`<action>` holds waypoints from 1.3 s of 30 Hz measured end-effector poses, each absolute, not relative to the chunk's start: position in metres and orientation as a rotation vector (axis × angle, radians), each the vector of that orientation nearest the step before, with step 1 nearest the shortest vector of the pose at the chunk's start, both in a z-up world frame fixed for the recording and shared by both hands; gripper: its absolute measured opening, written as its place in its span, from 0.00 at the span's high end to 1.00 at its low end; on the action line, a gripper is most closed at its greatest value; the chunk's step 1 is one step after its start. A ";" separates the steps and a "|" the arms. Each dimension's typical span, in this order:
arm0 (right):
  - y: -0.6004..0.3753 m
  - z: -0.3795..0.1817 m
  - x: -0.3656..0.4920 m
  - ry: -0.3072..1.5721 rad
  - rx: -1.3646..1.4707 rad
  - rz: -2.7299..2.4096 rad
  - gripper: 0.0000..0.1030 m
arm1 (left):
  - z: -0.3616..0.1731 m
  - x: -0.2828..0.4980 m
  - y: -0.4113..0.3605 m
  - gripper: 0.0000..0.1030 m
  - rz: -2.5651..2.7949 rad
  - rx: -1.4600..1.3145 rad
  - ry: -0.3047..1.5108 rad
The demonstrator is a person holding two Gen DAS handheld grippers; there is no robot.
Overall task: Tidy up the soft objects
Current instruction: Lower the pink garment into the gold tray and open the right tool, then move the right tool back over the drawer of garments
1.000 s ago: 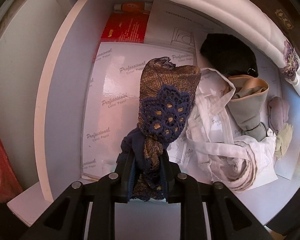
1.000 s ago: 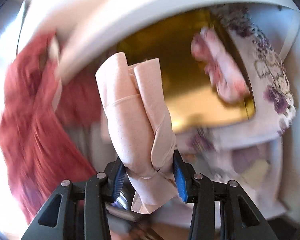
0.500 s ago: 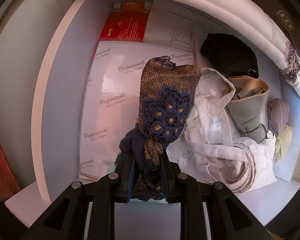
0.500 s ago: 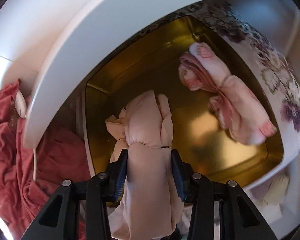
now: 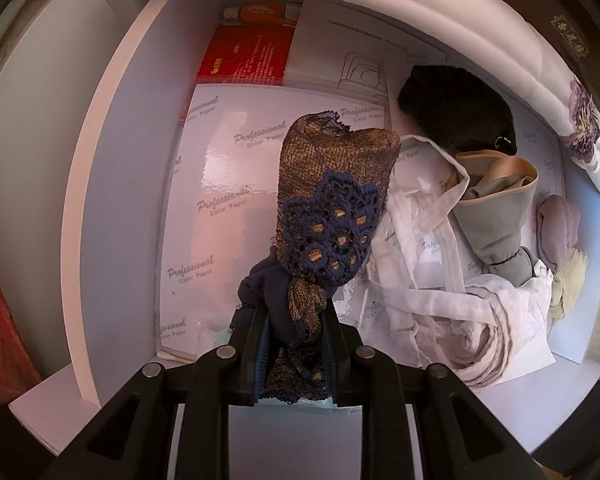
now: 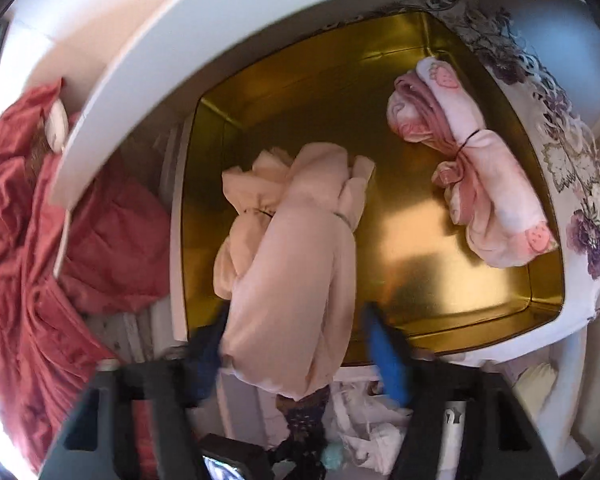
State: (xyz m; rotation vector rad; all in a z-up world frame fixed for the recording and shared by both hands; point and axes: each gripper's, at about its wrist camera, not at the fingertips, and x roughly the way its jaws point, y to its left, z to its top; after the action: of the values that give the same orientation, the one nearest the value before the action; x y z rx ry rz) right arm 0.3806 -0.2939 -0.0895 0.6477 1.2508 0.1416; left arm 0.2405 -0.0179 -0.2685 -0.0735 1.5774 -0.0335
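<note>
1. While you read the left wrist view, note that your left gripper [image 5: 296,344] is clenched on the navy-and-gold lace bundle [image 5: 332,208], gripped at its tied lower end so the bulk stands clear above the white drawer [image 5: 116,184]. Below it lie sheets of color paper [image 5: 224,216]; to the right sit a white strappy garment [image 5: 420,280], a grey tied bundle [image 5: 496,220] and a black item [image 5: 456,108]. These appear to await sorting.

2. In the right wrist view, your right gripper [image 6: 296,344] stands released: both blue pads sit apart from the peach tied bundle [image 6: 296,264], which rests over the near rim of the gold tin [image 6: 340,92]. A pink printed bundle [image 6: 476,184] lies inside at the right. The tin appears to be the collection container. Red fabric [image 6: 40,280] lies outside it, to the left.
</note>
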 end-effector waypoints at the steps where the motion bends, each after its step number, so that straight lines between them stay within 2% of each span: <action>1: -0.289 -0.092 0.383 1.250 0.632 0.143 0.62 | -0.269 0.241 -0.018 0.78 -0.033 -0.077 1.578; 2: -0.285 -0.093 0.386 1.246 0.613 0.144 0.66 | -0.269 0.241 -0.018 0.78 -0.032 -0.081 1.580; 6: -0.270 -0.094 0.401 1.221 0.540 0.142 0.70 | -0.270 0.241 -0.017 0.78 -0.032 -0.082 1.580; 14: -0.245 -0.106 0.432 1.204 0.404 0.119 0.70 | -0.272 0.241 -0.017 0.77 -0.030 -0.077 1.580; 18: -0.249 -0.101 0.431 1.192 0.389 0.125 0.66 | -0.273 0.241 -0.018 0.77 -0.028 -0.074 1.579; 20: -0.249 -0.100 0.430 1.190 0.396 0.132 0.57 | -0.273 0.241 -0.019 0.77 -0.029 -0.070 1.577; 26: -0.258 -0.083 0.407 1.171 0.384 0.149 0.43 | -0.273 0.241 -0.017 0.77 -0.030 -0.080 1.575; 39: -0.299 -0.050 0.331 1.117 0.360 0.177 0.35 | -0.274 0.239 -0.019 0.76 -0.041 -0.070 1.566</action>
State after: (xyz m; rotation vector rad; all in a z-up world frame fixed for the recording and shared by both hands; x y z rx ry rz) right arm 0.3312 -0.2990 -0.0496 0.3597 1.1167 0.1770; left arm 0.2387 -0.0188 -0.2736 -0.0702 1.5658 -0.0409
